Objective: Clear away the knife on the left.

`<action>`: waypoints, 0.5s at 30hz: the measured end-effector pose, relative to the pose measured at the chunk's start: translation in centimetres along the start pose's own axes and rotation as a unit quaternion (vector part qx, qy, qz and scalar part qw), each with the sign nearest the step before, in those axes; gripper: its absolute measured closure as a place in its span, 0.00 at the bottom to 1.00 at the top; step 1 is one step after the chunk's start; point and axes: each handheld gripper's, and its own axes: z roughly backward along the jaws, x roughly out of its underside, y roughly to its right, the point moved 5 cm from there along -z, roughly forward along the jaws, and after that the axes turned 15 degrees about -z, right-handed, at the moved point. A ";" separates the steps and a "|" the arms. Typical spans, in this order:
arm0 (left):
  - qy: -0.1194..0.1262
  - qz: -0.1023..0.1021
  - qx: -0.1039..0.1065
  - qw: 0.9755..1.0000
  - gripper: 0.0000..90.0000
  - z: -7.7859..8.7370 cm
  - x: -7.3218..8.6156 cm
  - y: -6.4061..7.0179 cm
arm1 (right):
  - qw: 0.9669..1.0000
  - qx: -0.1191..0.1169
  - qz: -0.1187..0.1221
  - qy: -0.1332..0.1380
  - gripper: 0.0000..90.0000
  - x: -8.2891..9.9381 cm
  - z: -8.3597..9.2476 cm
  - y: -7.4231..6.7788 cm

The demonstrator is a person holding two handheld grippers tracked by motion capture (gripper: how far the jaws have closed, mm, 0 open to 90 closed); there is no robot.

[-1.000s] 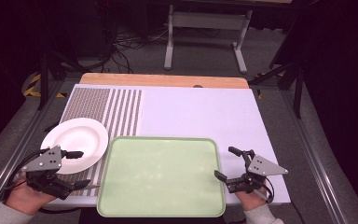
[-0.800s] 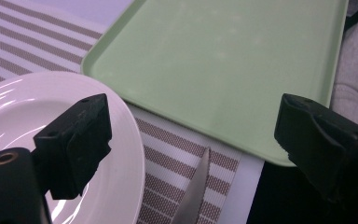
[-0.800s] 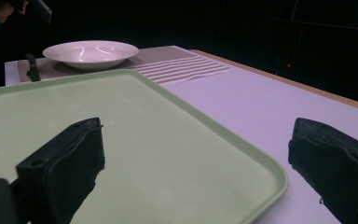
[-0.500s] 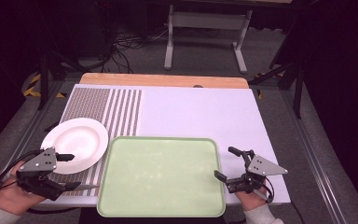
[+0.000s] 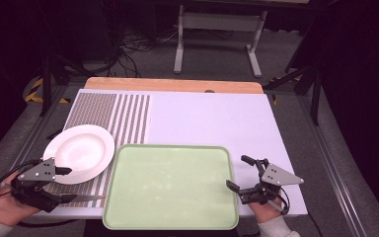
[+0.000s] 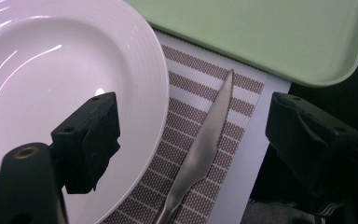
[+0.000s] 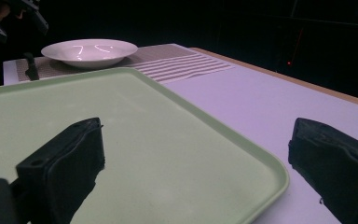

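Observation:
A white plate (image 5: 80, 152) lies on a striped placemat (image 5: 109, 114) at the left. A metal knife (image 5: 87, 198) lies on the mat between the plate and a light green tray (image 5: 170, 186). My left gripper (image 5: 68, 185) hovers at the plate's near rim. In the left gripper view its jaws have just been closing, and the knife (image 6: 200, 149) lies between them, untouched, with the left jaw over the plate (image 6: 56, 70). My right gripper (image 5: 237, 173) stands open astride the tray's right rim (image 7: 242, 154), one jaw over the tray and one over the table.
The tray (image 6: 261, 37) holds nothing and takes up the near middle of the white table top (image 5: 212, 118). A wooden strip (image 5: 172, 85) runs along the far edge. Beyond it are a dark floor, cables and a metal stand (image 5: 217, 29).
My left gripper has slid a little left and toward the near table edge, and its jaws have narrowed slightly. The knife, plate, tray and right gripper have not moved.

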 end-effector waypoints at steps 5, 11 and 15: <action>-0.018 -0.003 0.005 1.000 0.23 -0.1 0.5 -0.1 | 1.000 0.000 0.000 0.000 0.04 0.0 0.0 0.0; -0.064 -0.013 0.036 0.997 0.28 -0.6 1.9 -0.1 | 1.000 0.000 0.000 0.000 0.04 0.0 0.0 0.0; -0.087 -0.016 0.056 0.995 0.30 -0.8 2.5 -0.1 | 1.000 -0.001 0.001 0.000 0.04 0.0 0.0 0.0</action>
